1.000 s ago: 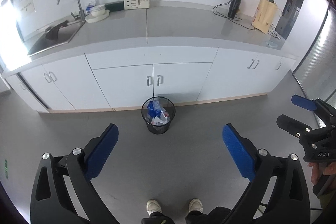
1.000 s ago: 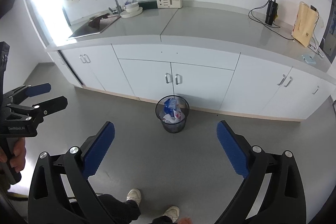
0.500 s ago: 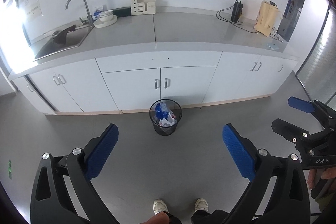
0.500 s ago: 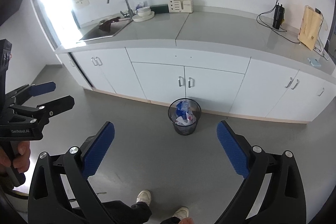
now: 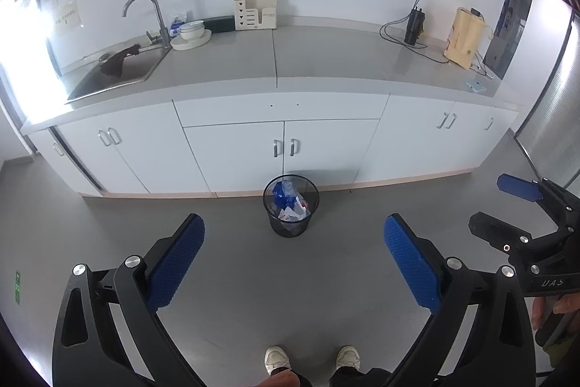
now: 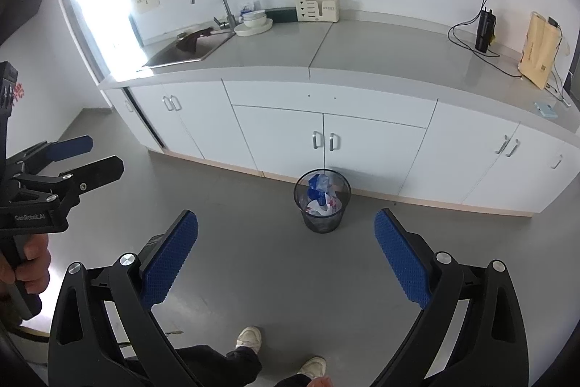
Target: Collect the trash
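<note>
A black mesh bin (image 5: 291, 205) (image 6: 322, 202) stands on the grey floor against the white cabinets, holding blue and white crumpled trash (image 5: 288, 202) (image 6: 320, 196). My left gripper (image 5: 293, 260) is open and empty, held well back from the bin and above the floor. My right gripper (image 6: 286, 252) is likewise open and empty at a similar distance. Each gripper shows in the other's view: the right one (image 5: 507, 205) at the right edge, the left one (image 6: 87, 155) at the left edge, both held in a hand.
A grey counter (image 5: 326, 60) carries a sink with tap (image 5: 123, 64), bowls, a cream organiser (image 5: 255, 13), a black charging device (image 5: 413, 28), a tan bag (image 5: 464, 38). White cabinet doors (image 6: 322, 147) run below. The person's feet (image 5: 311, 358) stand on open floor.
Both grippers have drawn back and tilted up: the bin looks smaller and farther, and more of the counter and wall shows. Both stay open.
</note>
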Tool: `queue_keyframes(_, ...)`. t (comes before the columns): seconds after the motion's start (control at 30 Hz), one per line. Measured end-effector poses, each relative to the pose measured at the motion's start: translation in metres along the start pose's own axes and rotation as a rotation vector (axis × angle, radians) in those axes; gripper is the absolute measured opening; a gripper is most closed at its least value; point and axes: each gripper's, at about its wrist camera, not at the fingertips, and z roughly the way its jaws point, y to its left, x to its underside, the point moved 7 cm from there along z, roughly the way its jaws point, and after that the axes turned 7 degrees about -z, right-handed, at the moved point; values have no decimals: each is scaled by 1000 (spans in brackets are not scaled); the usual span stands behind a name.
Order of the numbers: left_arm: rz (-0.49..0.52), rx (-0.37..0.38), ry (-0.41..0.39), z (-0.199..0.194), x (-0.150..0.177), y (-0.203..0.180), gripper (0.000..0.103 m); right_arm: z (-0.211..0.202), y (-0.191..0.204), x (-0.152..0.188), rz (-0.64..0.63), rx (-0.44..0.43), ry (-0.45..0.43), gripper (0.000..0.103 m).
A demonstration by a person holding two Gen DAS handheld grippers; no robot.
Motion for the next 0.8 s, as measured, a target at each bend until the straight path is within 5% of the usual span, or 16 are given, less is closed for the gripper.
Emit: queue_keyframes(0.8,27,-17,14,-1,13,-12,97,-7,-2,13,16,-4,10,99)
